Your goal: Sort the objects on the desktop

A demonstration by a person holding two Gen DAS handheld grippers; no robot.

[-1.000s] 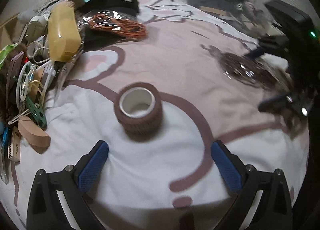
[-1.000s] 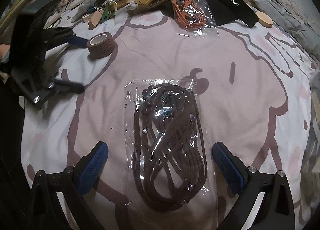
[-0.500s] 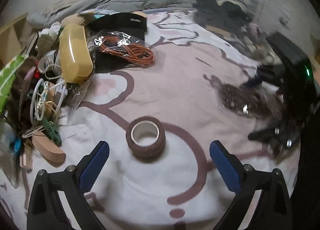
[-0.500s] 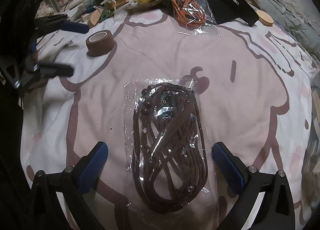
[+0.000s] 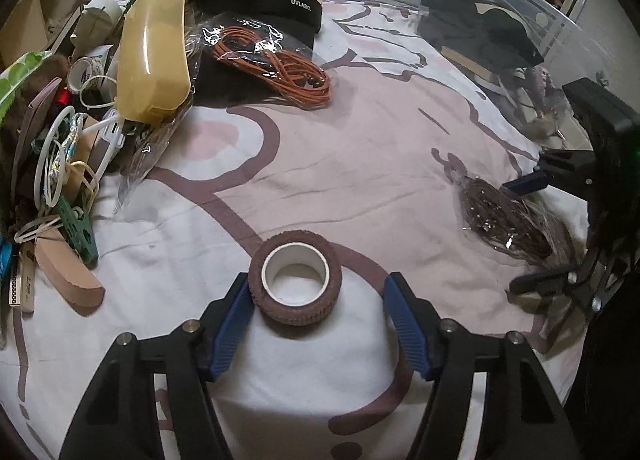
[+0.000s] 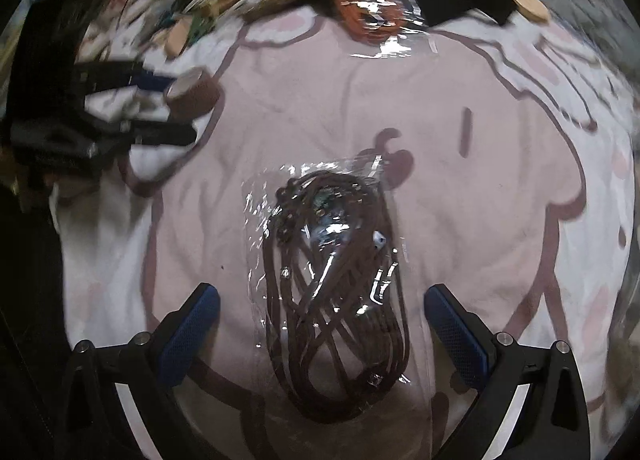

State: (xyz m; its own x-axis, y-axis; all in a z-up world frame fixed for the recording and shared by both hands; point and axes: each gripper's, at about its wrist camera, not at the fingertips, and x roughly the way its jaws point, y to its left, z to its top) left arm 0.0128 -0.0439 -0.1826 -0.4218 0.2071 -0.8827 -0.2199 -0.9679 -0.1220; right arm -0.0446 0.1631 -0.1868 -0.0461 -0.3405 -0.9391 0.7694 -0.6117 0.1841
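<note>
A brown tape roll [image 5: 296,312] with a white core stands on the pink and white blanket [image 5: 360,148]. My left gripper [image 5: 318,288] straddles it and its jaws are closing. The left blue pad [image 5: 232,320] is at the roll's side, while the right pad [image 5: 408,324] stands a gap away. In the blurred right wrist view the left gripper [image 6: 172,108] shows at the left, around the roll [image 6: 196,94]. A clear bag of brown cords [image 6: 332,300] lies between the open jaws of my right gripper [image 6: 320,296], untouched. The left wrist view shows that bag [image 5: 504,220] and the right gripper [image 5: 528,234] at the right.
A pile lies at the far left: a yellow case [image 5: 154,60], white cables [image 5: 52,164], a green clip [image 5: 78,228], a beige wedge [image 5: 68,280]. A bagged orange cord [image 5: 280,60] and a black visor [image 5: 272,8] lie behind. A clear plastic bin [image 5: 500,20] stands far right.
My left gripper has come forward over the tape roll and its jaws have narrowed around it. The right gripper has stayed over the brown cord bag, and its view has blurred.
</note>
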